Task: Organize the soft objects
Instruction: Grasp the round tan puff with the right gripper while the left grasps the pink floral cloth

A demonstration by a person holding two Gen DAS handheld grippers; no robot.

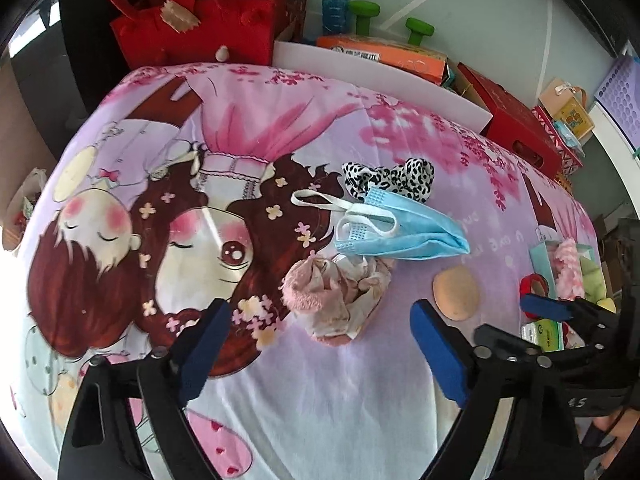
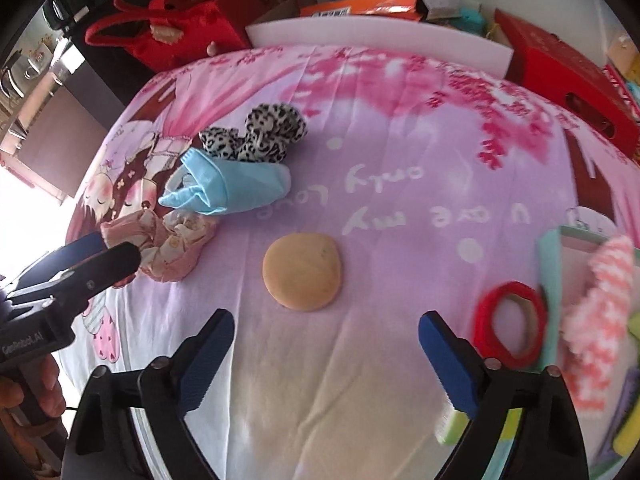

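Left wrist view shows the left gripper (image 1: 320, 344) with jaws apart and nothing between them, above a crumpled pink sock (image 1: 336, 296) on the cartoon-print blanket (image 1: 280, 400). Beyond lie a blue face mask (image 1: 404, 236) and a leopard-print scrunchie (image 1: 396, 178), touching. The right gripper (image 2: 326, 354) (likewise spread and empty) hangs over a tan sponge puff (image 2: 302, 272), with a red hair tie (image 2: 510, 324) beside a teal box (image 2: 550, 280) at the blanket's right edge.
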